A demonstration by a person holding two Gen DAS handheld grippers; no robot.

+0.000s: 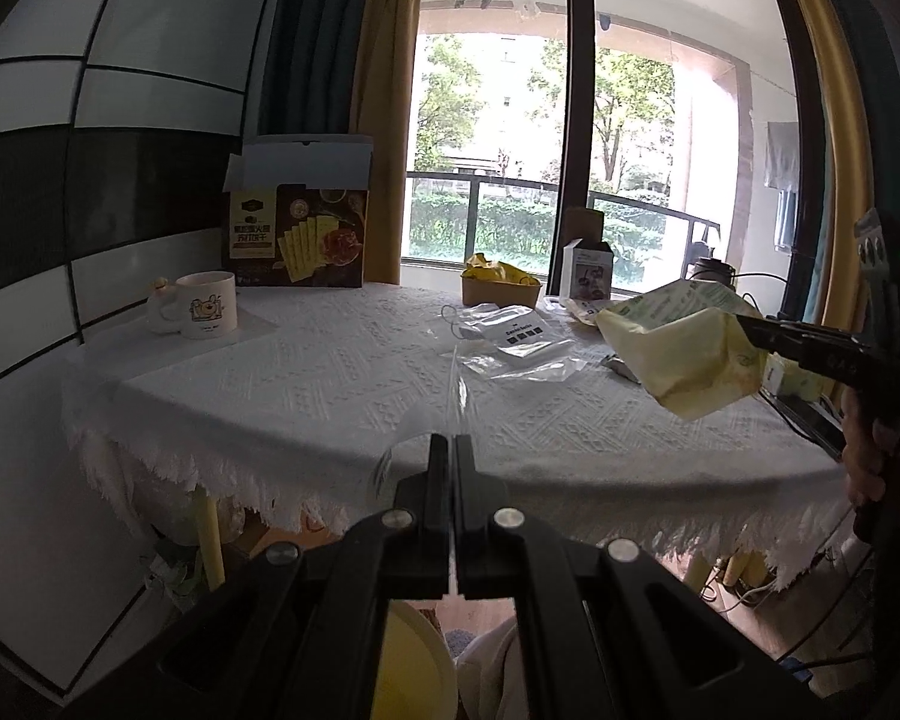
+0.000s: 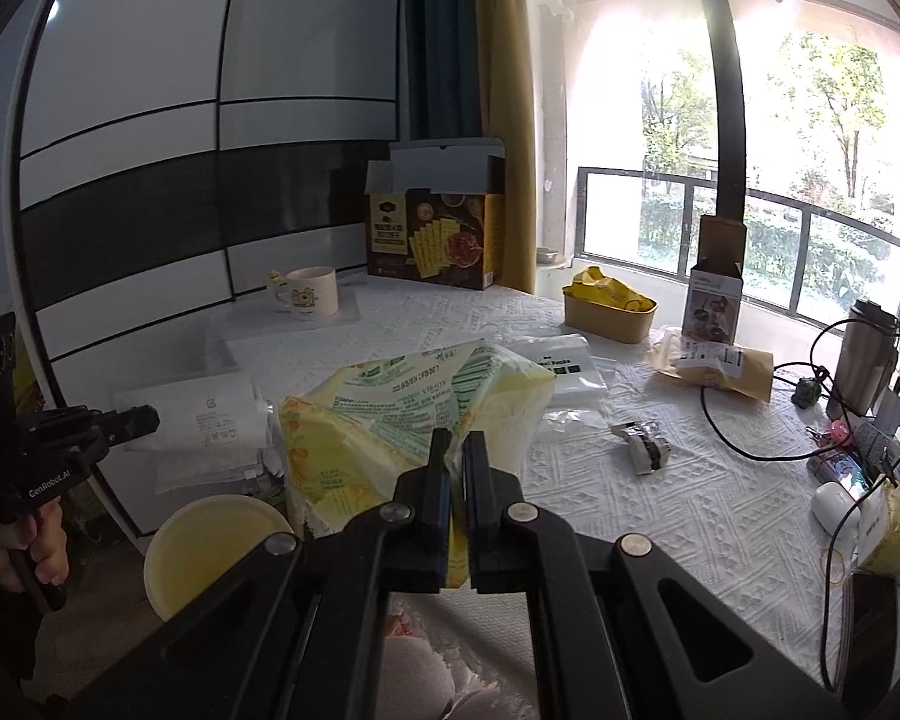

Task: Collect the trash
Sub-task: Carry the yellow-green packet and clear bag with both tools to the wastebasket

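My right gripper point(image 2: 456, 441) is shut on a crumpled yellow-green plastic wrapper point(image 2: 402, 414) and holds it in the air above the table's near left edge; it also shows in the left wrist view point(image 1: 684, 348). My left gripper point(image 1: 452, 443) is shut on a thin clear plastic sheet point(image 1: 455, 387) that rises from its tips; in the right wrist view point(image 2: 132, 420) it carries a white printed plastic bag point(image 2: 210, 426). A round pale yellow bin point(image 2: 210, 546) stands on the floor below both grippers. More clear plastic bags point(image 1: 516, 339) lie on the white tablecloth point(image 1: 330, 384).
A snack box point(image 1: 300, 234) and a mug point(image 1: 207, 303) stand at the back left. A brown tray with yellow wrappers point(image 2: 609, 306), a small open carton point(image 2: 711, 300), a brown parcel point(image 2: 714, 366), a small crumpled wrapper point(image 2: 645, 444), cables, a tumbler point(image 2: 867, 354) and gadgets fill the right side.
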